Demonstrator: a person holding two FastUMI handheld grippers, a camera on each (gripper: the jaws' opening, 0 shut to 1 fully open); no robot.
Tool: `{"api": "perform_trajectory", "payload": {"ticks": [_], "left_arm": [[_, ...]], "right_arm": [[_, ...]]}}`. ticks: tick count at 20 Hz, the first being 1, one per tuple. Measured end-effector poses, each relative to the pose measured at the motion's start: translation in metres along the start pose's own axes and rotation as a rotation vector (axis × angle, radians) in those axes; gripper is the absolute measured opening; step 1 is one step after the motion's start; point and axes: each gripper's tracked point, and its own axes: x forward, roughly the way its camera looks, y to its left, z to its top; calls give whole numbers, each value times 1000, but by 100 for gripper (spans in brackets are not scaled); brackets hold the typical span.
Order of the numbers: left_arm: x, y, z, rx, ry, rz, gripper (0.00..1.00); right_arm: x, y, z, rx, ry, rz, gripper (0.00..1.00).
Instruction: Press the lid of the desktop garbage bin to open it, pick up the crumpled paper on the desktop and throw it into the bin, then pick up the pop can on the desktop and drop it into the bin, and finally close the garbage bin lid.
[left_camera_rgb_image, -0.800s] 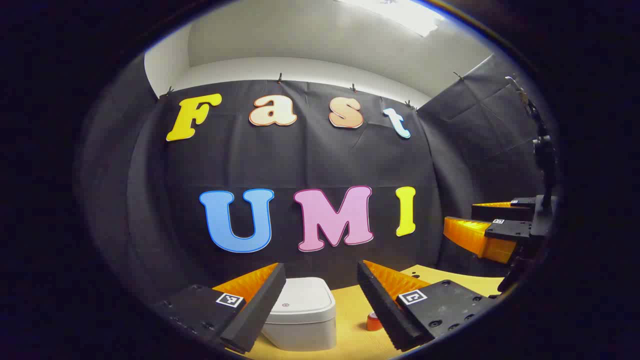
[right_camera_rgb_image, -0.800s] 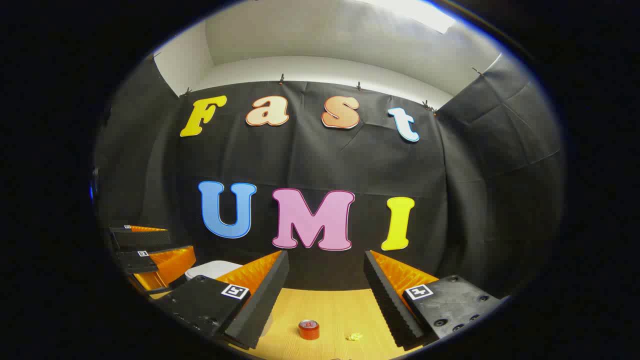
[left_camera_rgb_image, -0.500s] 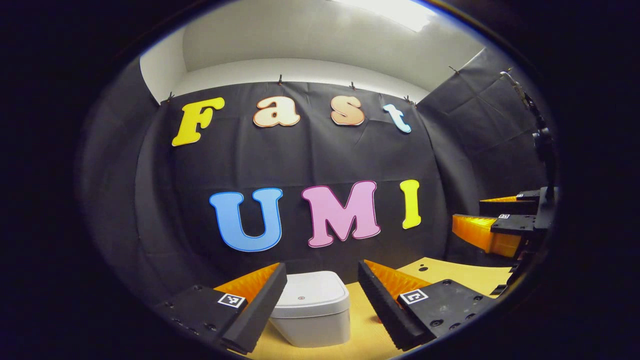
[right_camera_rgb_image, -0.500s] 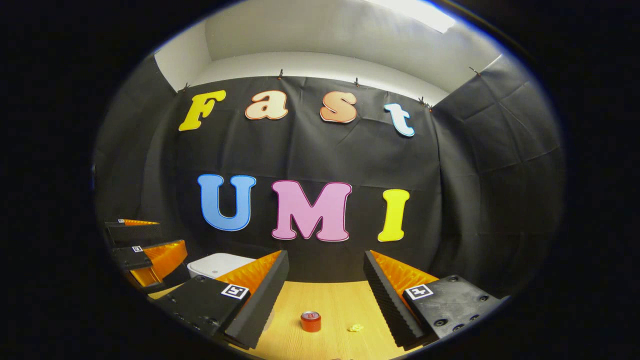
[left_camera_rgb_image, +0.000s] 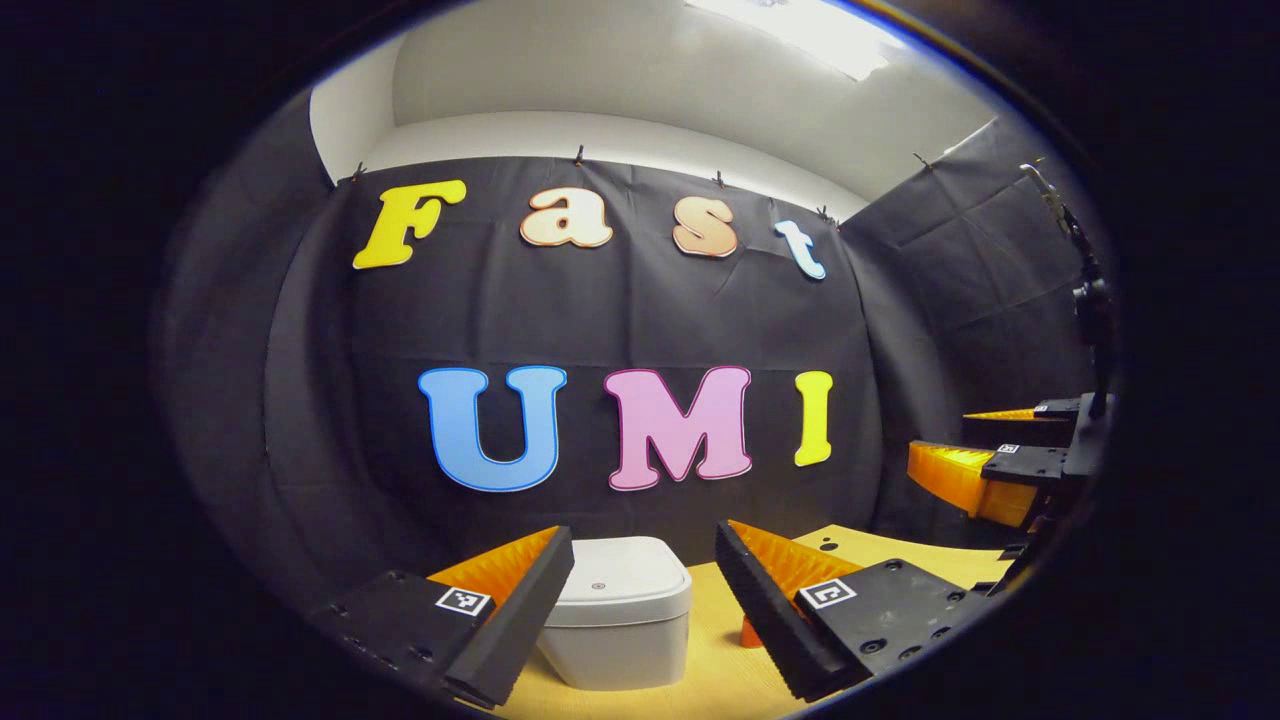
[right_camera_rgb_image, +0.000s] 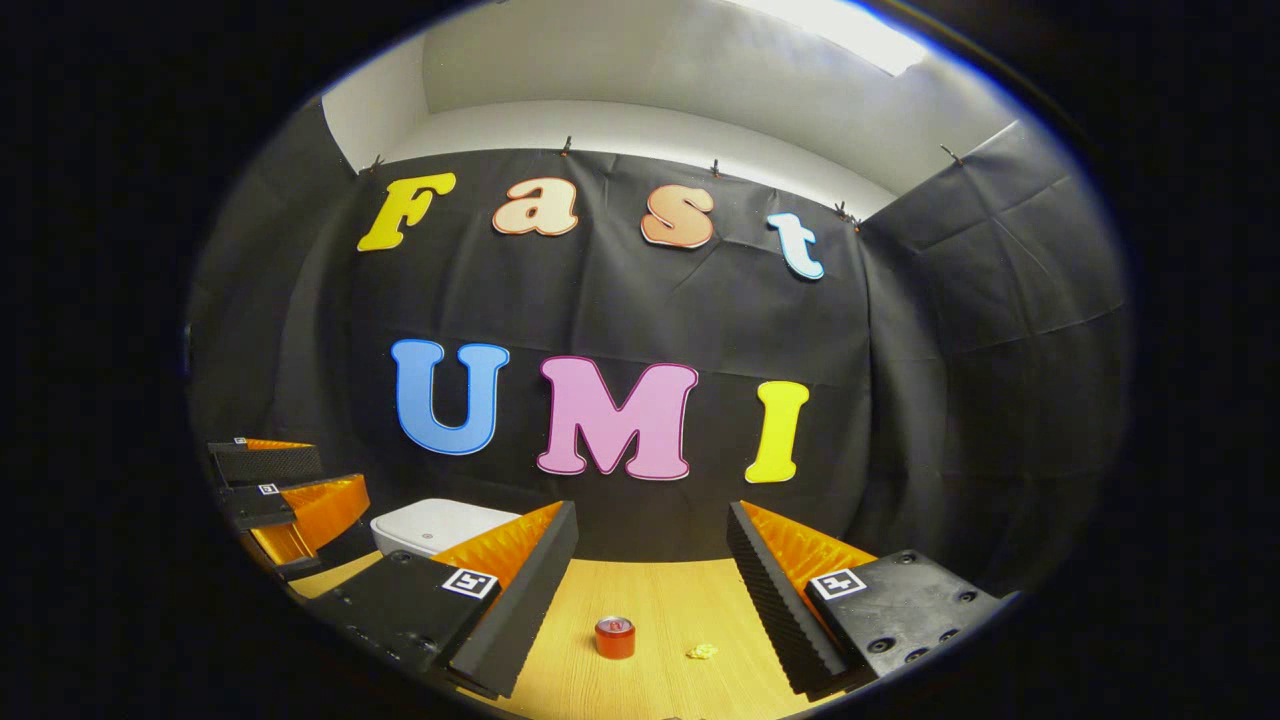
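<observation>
Desk, bin lid shut.
2 grippers, left gripper (left_camera_rgb_image: 640, 610) and right gripper (right_camera_rgb_image: 650, 590), fingers apart, aloft; garbage bin (left_camera_rgb_image: 618, 620), pop can (right_camera_rgb_image: 615, 637), crumpled paper (right_camera_rgb_image: 702, 651).

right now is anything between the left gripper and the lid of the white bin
Nothing visible is. In the left gripper view the open left gripper frames the white plastic desktop bin, its closed lid straight ahead. The red pop can stands on the wooden desktop, off to the bin's right.

We count one garbage bin (left_camera_rgb_image: 620, 612) at the lower centre of the left gripper view, one pop can (right_camera_rgb_image: 615, 637) and one crumpled paper (right_camera_rgb_image: 702, 651) low in the right gripper view, on one desktop (right_camera_rgb_image: 660, 610), plus two grippers: left gripper (left_camera_rgb_image: 645, 610), right gripper (right_camera_rgb_image: 652, 590).
</observation>
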Motion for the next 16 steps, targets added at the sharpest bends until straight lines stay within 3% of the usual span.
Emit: {"api": "perform_trajectory", "payload": {"ticks": [9, 12, 16], "left_arm": [[53, 0, 12, -29, -20, 26, 96], [69, 10, 15, -25, -20, 68, 95], [99, 22, -2, -25, 33, 92, 74]], "right_arm": [[58, -5, 11, 12, -30, 62, 97], [71, -5, 11, 10, -39, 87, 97], [84, -9, 2, 7, -28, 114, 97]]}}
